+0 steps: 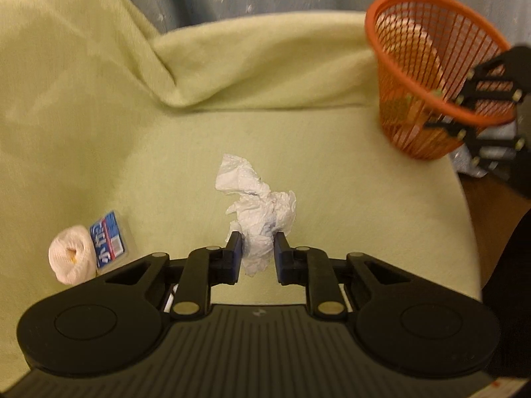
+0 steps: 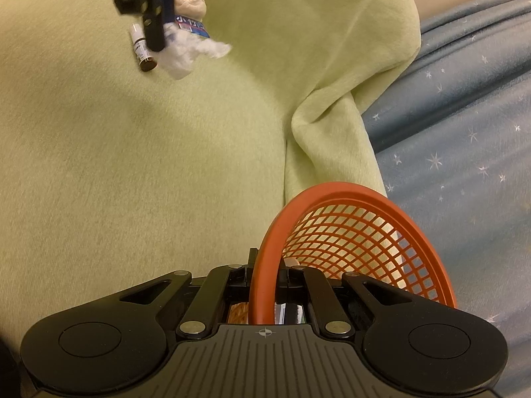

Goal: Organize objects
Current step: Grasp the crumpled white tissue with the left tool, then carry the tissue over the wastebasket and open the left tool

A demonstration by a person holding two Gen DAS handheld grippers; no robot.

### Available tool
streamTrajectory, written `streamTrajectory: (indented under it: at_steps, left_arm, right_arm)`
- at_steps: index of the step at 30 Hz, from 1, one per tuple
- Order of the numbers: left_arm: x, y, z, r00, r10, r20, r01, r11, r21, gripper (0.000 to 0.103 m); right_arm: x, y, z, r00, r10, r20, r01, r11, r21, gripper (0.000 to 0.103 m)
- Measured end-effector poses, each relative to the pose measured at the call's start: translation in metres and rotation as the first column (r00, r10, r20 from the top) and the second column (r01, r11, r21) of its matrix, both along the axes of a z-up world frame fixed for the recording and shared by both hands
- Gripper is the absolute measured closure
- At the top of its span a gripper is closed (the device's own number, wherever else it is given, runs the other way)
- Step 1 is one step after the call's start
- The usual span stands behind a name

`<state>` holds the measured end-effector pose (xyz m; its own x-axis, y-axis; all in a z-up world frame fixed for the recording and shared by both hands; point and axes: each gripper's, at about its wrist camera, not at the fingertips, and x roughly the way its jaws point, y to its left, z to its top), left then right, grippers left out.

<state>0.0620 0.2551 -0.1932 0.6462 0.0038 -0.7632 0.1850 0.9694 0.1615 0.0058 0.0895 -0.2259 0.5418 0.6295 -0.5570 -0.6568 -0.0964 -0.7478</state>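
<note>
The left black two-finger gripper pinches one crumpled white paper tissue between its blue pads, held clear above the pale green fleece blanket. The right black two-finger gripper is clamped tight on the rim of one orange plastic mesh basket, tilted at the blanket's edge. One cream rolled cloth and one blue-labelled packet lie side by side. Only the right wrist view shows one small brown bottle with a white cap.
</note>
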Motion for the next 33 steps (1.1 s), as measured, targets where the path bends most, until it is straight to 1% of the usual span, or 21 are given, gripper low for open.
streamTrajectory:
  at_steps: [10, 15, 20, 25, 30, 33]
  left_arm:
    - [0.004, -0.024, 0.048, 0.995, -0.065, 0.078, 0.071, 0.995, -0.075, 0.087]
    - [0.009, -0.042, 0.068, 0.987, -0.118, 0.112, 0.128, 0.988, -0.085, 0.087]
    - [0.018, -0.060, 0.081, 0.978, -0.162, 0.133, 0.176, 0.979, -0.101, 0.087]
    - [0.030, -0.079, 0.094, 0.962, -0.225, 0.155, 0.243, 0.964, -0.110, 0.087]
    - [0.046, -0.106, 0.106, 0.939, -0.297, 0.175, 0.319, 0.940, -0.119, 0.087]
    - [0.060, -0.121, 0.111, 0.931, -0.316, 0.184, 0.343, 0.928, -0.144, 0.087]
  right_arm:
    - [0.000, 0.000, 0.000, 1.000, 0.000, 0.000, 0.000, 1.000, -0.001, 0.101]
    - [0.000, 0.001, 0.000, 1.000, -0.001, -0.001, 0.000, 1.000, -0.001, 0.101]
    - [0.000, 0.002, 0.000, 1.000, 0.000, 0.000, 0.000, 1.000, -0.001, 0.101]
    - [0.000, 0.001, -0.001, 1.000, 0.001, 0.000, -0.001, 1.000, -0.001, 0.101]
    - [0.001, 0.002, -0.001, 1.000, 0.001, -0.001, -0.001, 1.000, 0.000, 0.101]
    - [0.000, 0.000, -0.002, 1.000, -0.001, -0.002, 0.001, 1.000, 0.001, 0.101]
